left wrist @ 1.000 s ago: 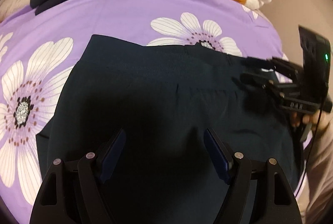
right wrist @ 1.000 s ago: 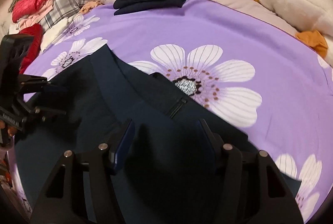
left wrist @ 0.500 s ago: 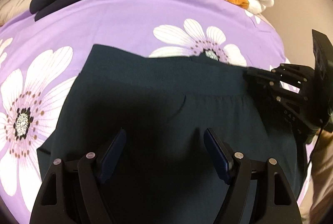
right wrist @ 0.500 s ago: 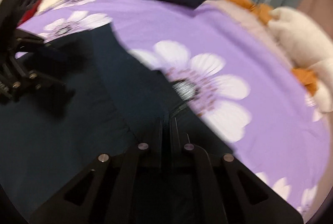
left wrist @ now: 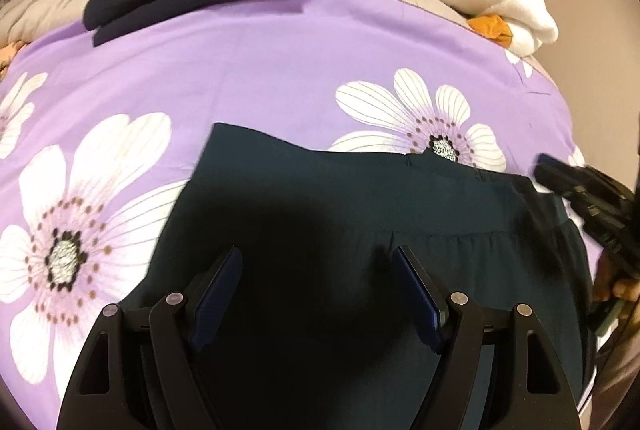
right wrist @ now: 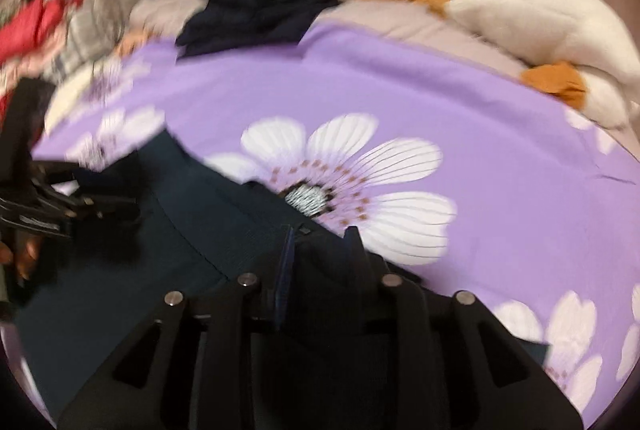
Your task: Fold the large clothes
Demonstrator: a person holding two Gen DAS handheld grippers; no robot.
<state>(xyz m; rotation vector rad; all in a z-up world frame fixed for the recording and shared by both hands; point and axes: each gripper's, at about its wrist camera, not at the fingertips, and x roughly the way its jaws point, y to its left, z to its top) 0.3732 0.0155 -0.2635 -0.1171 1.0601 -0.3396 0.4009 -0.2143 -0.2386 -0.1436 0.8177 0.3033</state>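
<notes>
Right tongs point(right wrist: 318, 250), pinched together half a second ago, are opening again over the waistband corner of the dark trousers point(left wrist: 360, 230), cloth between the jaws. Left tongs point(left wrist: 316, 286) hang spread above the trousers, which lie flat on the purple bedspread point(left wrist: 240, 70), ready for folding.

We see our left gripper point(left wrist: 316, 294): black plastic arms with cut-out holes, round silver screws, and dark blue pads point(left wrist: 416, 294) on the fingers. Our right gripper point(right wrist: 320, 254) looks the same, black with silver screws.
</notes>
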